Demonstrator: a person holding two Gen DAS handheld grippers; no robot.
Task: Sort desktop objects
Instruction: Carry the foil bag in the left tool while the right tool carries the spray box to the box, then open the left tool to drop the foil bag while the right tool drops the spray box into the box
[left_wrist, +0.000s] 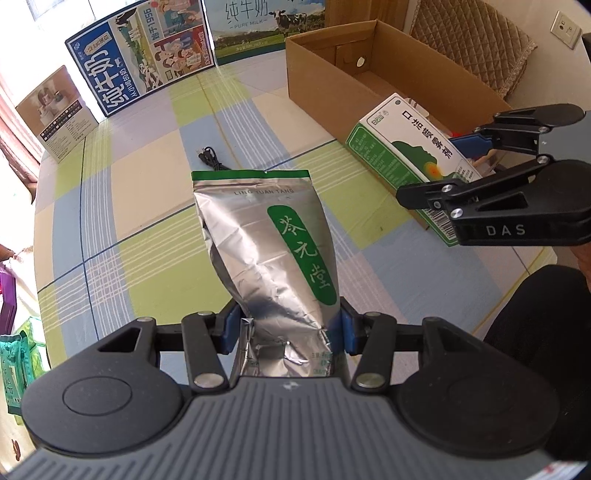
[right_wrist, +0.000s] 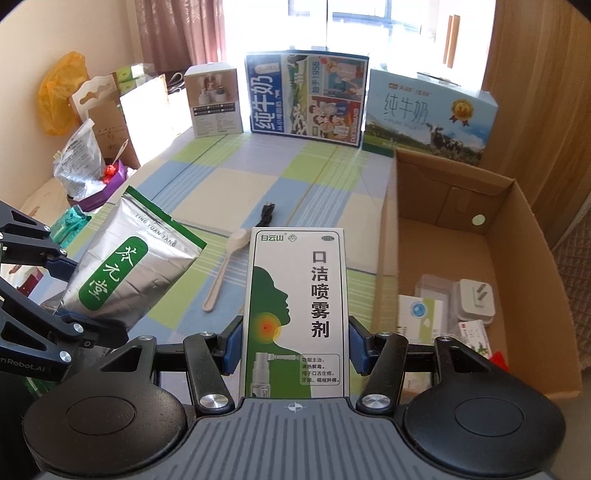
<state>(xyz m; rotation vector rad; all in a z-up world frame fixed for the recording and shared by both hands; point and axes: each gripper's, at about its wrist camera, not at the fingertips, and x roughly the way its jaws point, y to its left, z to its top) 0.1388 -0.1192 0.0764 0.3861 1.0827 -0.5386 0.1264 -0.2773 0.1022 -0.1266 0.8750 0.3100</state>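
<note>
My left gripper (left_wrist: 288, 328) is shut on the lower end of a silver foil pouch with a green label (left_wrist: 269, 243), lifted over the checked tablecloth; the pouch (right_wrist: 129, 269) also shows at the left of the right wrist view. My right gripper (right_wrist: 293, 345) is shut on a white and green spray box (right_wrist: 295, 314), held upright above the table. That box (left_wrist: 410, 155) hangs beside the open cardboard box (left_wrist: 321, 85) in the left wrist view. A beige spoon (right_wrist: 225, 269) and a black cable (right_wrist: 266, 216) lie on the cloth.
The cardboard box (right_wrist: 532, 236) at the right holds a white plug adapter (right_wrist: 476, 299) and small packets. Milk cartons (right_wrist: 306, 96) and a small white box (right_wrist: 216, 101) stand along the far edge. Bags and clutter (right_wrist: 81, 162) sit off the left side.
</note>
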